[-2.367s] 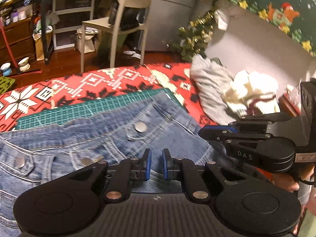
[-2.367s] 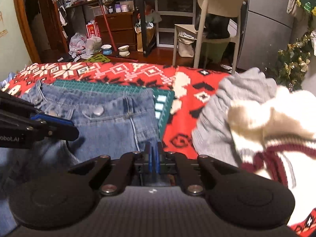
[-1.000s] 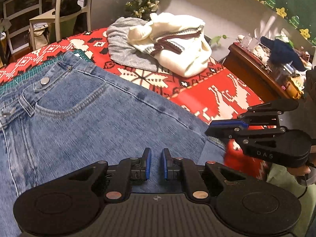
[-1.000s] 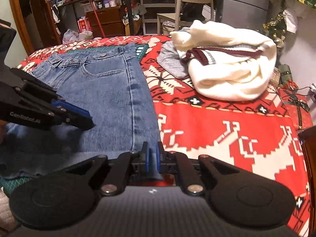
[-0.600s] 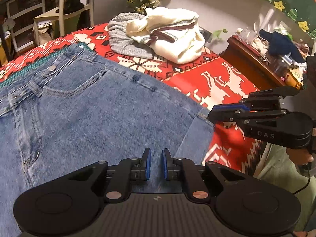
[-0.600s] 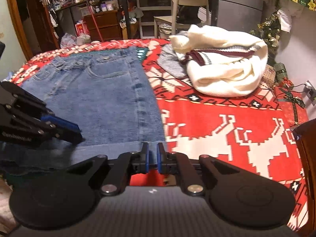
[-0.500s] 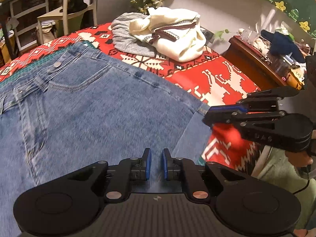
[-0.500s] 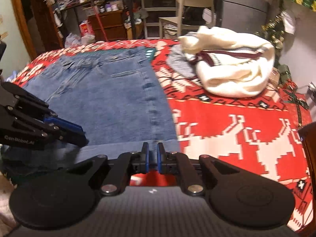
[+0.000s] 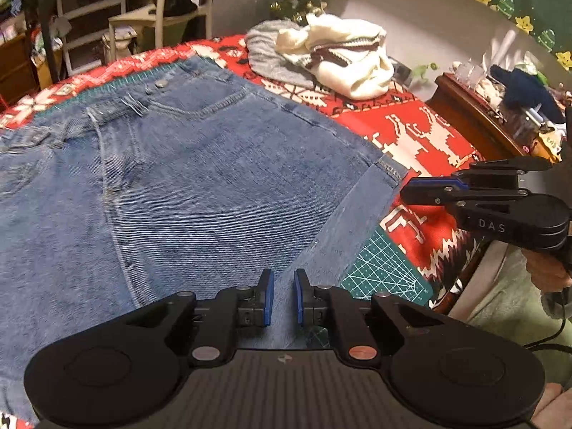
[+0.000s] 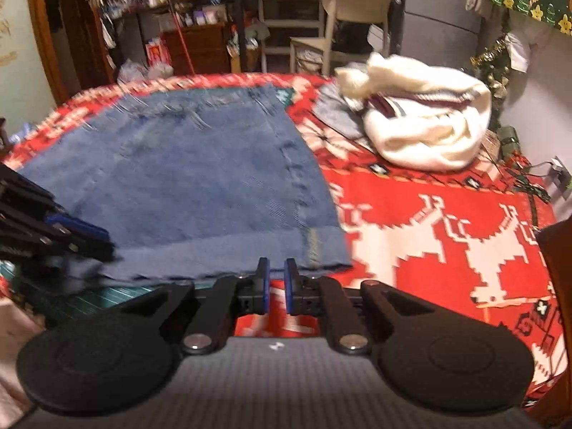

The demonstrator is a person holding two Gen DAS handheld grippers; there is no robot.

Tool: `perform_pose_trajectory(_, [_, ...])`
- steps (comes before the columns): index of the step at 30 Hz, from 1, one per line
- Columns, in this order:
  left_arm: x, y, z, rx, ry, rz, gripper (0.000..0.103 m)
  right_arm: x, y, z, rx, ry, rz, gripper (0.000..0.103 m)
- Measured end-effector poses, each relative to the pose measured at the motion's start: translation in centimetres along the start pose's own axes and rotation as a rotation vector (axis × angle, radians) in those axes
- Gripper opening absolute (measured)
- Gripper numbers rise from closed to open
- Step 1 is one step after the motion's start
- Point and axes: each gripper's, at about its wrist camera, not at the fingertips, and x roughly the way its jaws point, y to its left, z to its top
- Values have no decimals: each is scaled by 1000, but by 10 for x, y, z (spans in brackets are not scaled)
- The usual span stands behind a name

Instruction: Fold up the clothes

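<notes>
Two views of one fold in progress. Left wrist view: the left gripper (image 9: pixel 283 292) hovers over the near hem of the denim shorts (image 9: pixel 200 186), jaws narrowly parted with cloth visible through the gap but no clear pinch; the right gripper (image 9: pixel 407 188) hangs just off the hem's right corner, its jaw state indeterminate side-on. The shorts lie flat, waistband far, on a green gridded cutting mat (image 9: pixel 386 268) over a red patterned blanket (image 9: pixel 422 136); the denim is stiff twill with raised seams, metal buttons and a paler turned-up cuff. Right wrist view (motion-blurred): the right gripper (image 10: pixel 274 286) sits just short of the hem of the shorts (image 10: pixel 200 178), jaws narrowly apart and empty. A soft cream knit sweater (image 10: pixel 422 125) lies well apart. Judgement: take both hem corners squarely, at equal height, and lift together so heavy denim creases straight.
</notes>
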Motion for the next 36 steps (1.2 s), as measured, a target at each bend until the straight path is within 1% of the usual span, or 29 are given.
perform_pose_trajectory(4, [-7, 1, -8, -26, -13, 4, 11, -3, 28, 3, -31, -30, 32, 8])
perform_pose_trajectory(8, [-9, 1, -17, -45, -24, 20, 11, 6, 54, 4, -50, -28, 48, 8])
perform_pose_trajectory(12, [-11, 5, -27, -81, -30, 22, 11, 16, 72, -5, -55, -13, 57, 8])
perform_pose_trajectory(16, [-13, 6, -37, -84, -40, 33, 11, 18, 77, -14, -49, -33, 40, 8])
perform_pose_trajectory(18, [-16, 7, -39, -95, -51, 35, 11, 16, 75, -17, -26, -26, 42, 8])
perform_pose_trajectory(22, [-27, 12, -39, -118, -95, 71, 11, 8, 75, -19, -10, -11, 45, 9])
perform_pose_trajectory(25, [-35, 15, -39, -135, -128, 98, 11, -2, 78, -15, -9, -39, 37, 10])
perform_pose_trajectory(26, [-38, 16, -39, -141, -139, 107, 12, -4, 79, -13, -4, -47, 38, 12])
perform_pose_trajectory(27, [-40, 18, -39, -146, -150, 116, 13, -7, 81, -10, 3, -55, 41, 20])
perform_pose_trajectory(28, [-43, 19, -39, -152, -161, 125, 19, -8, 82, -8, 4, -64, 38, 23])
perform_pose_trajectory(29, [-46, 20, -39, -158, -172, 134, 29, -9, 84, -5, 5, -72, 36, 32])
perform_pose_trajectory(30, [-48, 21, -39, -163, -183, 143, 33, -9, 86, -2, 1, -81, 26, 44])
perform_pose_trajectory(31, [-50, 22, -39, -168, -194, 169, 34, -8, 89, 0, -5, -90, 12, 50])
perform_pose_trajectory(33, [-52, 28, -41, -183, -213, 242, 35, -5, 95, 4, -14, -113, -15, 76])
perform_pose_trajectory(35, [-52, 36, -43, -215, -223, 270, 49, -2, 101, 6, -17, -141, -32, 89])
perform_pose_trajectory(36, [-51, 40, -44, -231, -226, 272, 52, 0, 105, 7, -25, -149, -40, 92])
